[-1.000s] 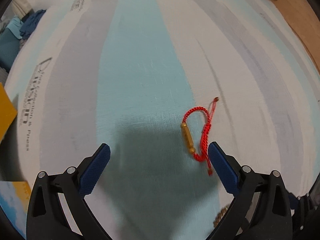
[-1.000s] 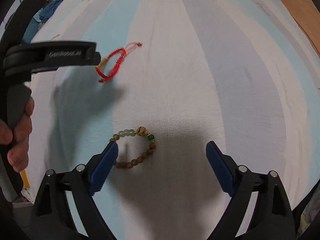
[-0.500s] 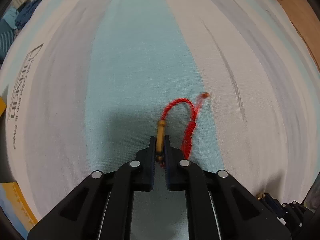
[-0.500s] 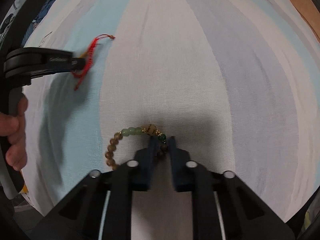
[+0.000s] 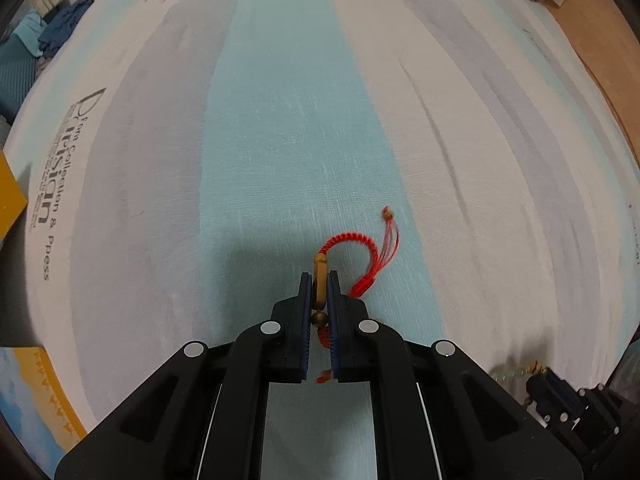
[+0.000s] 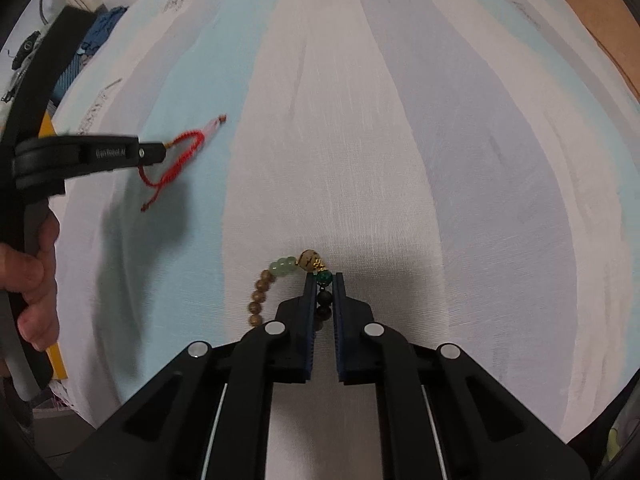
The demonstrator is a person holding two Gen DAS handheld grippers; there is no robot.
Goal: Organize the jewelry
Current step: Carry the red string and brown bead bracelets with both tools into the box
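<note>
Left wrist view: nearest the lens, the left gripper (image 5: 320, 280) is seen clamped on the gold tube bead of a red braided cord bracelet (image 5: 352, 242), whose loop and loose tails are spread just beyond the pads on the pale blue, grey and white striped cloth (image 5: 288, 128). In the right wrist view, the right gripper (image 6: 323, 280) is clenched on the dark green and black beads of a bracelet of brown wooden and pale green beads (image 6: 280, 276), the rest of which is curled to the left of the jaws. Whether either piece is lifted clear of the cloth cannot be told. Farther off, a hand (image 6: 34, 276) is seen on the other tool's handle. Both pieces are judged secured; carrying and placing them is left, and no box or tray is visible.
</note>
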